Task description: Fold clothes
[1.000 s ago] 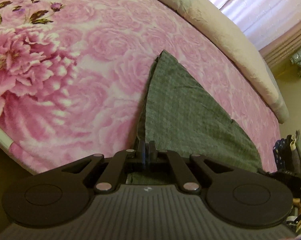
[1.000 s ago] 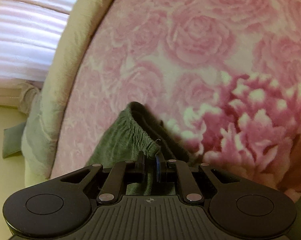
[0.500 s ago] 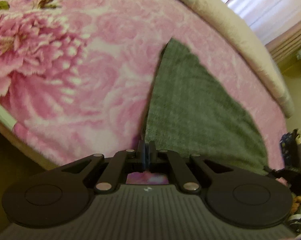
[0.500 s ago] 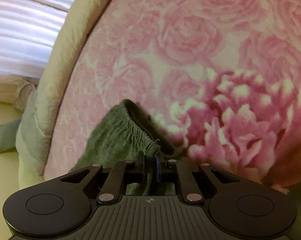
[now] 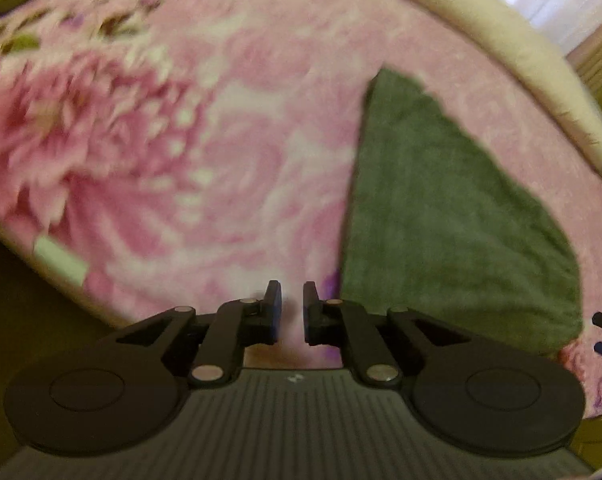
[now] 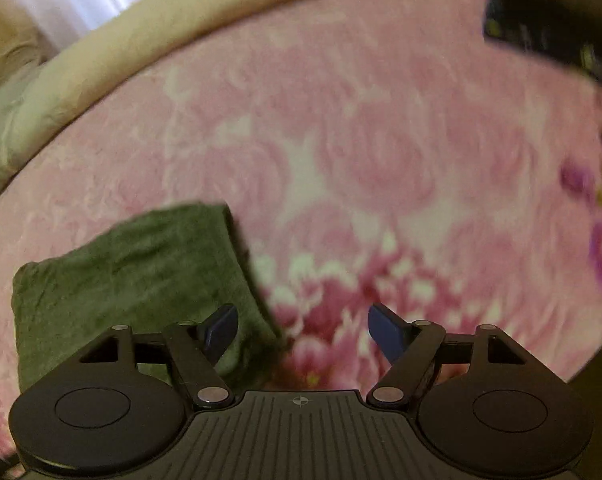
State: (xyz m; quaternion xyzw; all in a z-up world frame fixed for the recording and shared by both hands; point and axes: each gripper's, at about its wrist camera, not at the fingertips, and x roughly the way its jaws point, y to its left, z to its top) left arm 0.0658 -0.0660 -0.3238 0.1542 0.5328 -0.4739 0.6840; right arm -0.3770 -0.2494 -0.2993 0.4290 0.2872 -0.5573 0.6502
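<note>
A folded dark green garment [image 5: 441, 216] lies flat on the pink floral blanket [image 5: 221, 152]. In the left wrist view my left gripper [image 5: 292, 308] hovers just left of the garment's near corner; its jaws are opening, a narrow gap shows and nothing is between them. In the right wrist view the same garment [image 6: 133, 276] lies at the lower left. My right gripper [image 6: 303, 330] is above its right edge, jaws opening wide, with only blanket [image 6: 381, 160] between them. Neither gripper holds cloth.
A cream quilt edge [image 5: 521, 52] runs along the far side of the bed, with curtains behind. The bed's near edge and a white strip [image 5: 59, 256] are at lower left. A dark object [image 6: 549, 36] lies at the far right on the blanket.
Both grippers let go of the green garment, which now lies flat. The right gripper opened wide, rolled and lifted; the left opened a little and shifted left off the cloth.
</note>
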